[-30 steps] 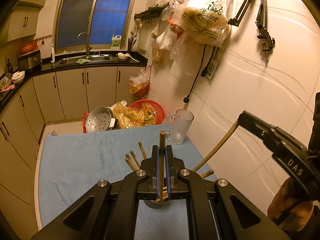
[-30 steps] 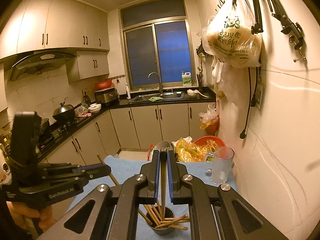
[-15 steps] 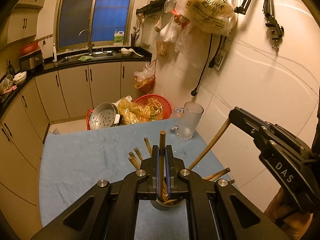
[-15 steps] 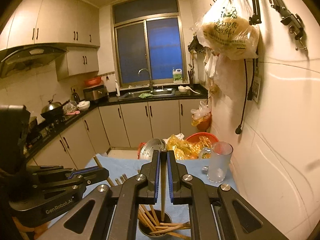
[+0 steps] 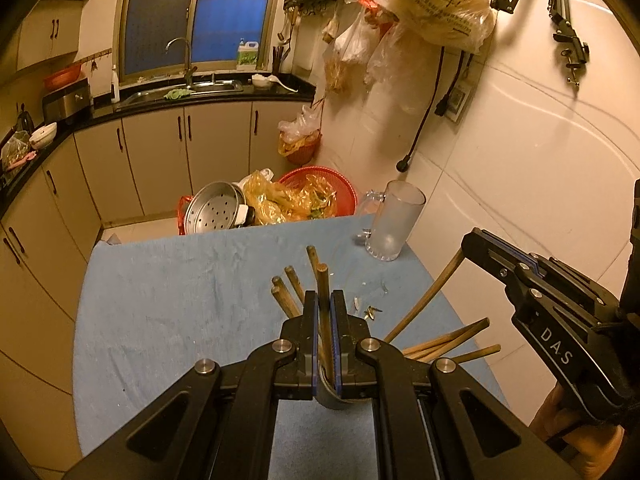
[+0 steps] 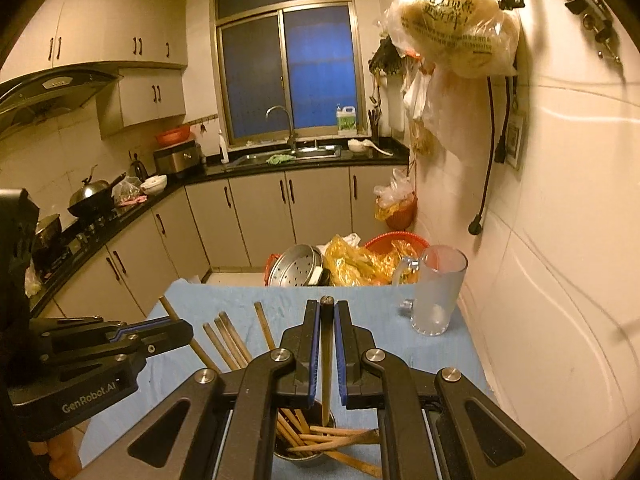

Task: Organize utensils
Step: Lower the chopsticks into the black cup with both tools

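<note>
A small metal cup (image 6: 298,454) stands on the blue cloth (image 5: 180,304) and holds several wooden chopsticks (image 6: 228,344) that lean out. It also shows in the left wrist view (image 5: 332,400). My left gripper (image 5: 325,300) is shut on one upright chopstick (image 5: 323,292) whose lower end is in the cup. My right gripper (image 6: 327,312) is shut on another chopstick (image 6: 326,360) whose tip points down into the cup. Each gripper shows in the other's view, the right gripper (image 5: 472,242) at right and the left gripper (image 6: 184,330) at left.
A frosted glass mug (image 6: 438,292) stands at the cloth's far right corner by the tiled wall. Small metal bits (image 5: 370,310) lie on the cloth. Beyond the table's far edge are a steamer pot (image 5: 214,212) and a red basket (image 5: 320,188) with bags.
Both grippers have dropped lower and drawn nearer the cup, each still holding its chopstick. The cup and the leaning chopsticks look larger in both views.
</note>
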